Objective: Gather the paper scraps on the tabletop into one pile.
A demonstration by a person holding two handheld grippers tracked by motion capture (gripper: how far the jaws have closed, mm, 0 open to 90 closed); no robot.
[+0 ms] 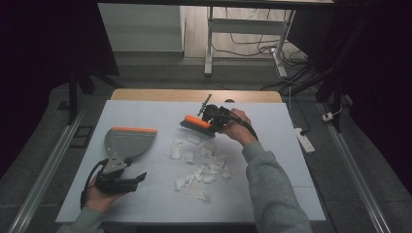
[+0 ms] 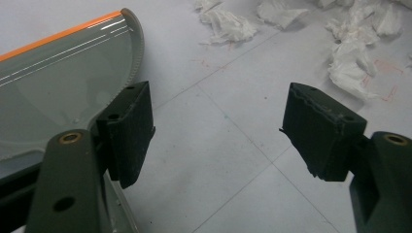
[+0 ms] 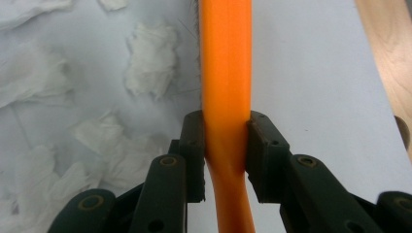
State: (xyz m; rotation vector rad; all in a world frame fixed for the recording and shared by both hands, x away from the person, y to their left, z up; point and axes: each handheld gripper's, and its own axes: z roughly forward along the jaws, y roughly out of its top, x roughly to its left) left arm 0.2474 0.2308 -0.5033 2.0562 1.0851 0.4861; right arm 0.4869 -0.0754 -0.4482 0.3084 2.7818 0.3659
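A hand brush [image 1: 197, 124] with an orange back and dark bristles hovers over the far side of a heap of torn white paper scraps [image 1: 204, 165]. My right gripper [image 1: 212, 116] is shut on its orange handle [image 3: 226, 58], a pad pressing on each side. A grey dustpan [image 1: 128, 141] with an orange lip lies flat at the left of the mat. My left gripper [image 1: 135, 177] rests just behind the dustpan's handle end. Its jaws [image 2: 218, 111] are open with bare mat between them, the dustpan [image 2: 58, 77] off to their left and paper scraps [image 2: 228, 24] beyond.
A pale mat [image 1: 145, 109] covers the wooden table [image 1: 194, 94], whose far edge shows. On the floor to the right lie a white power strip [image 1: 304, 139] and cables. Desk legs [image 1: 209, 48] stand beyond the table.
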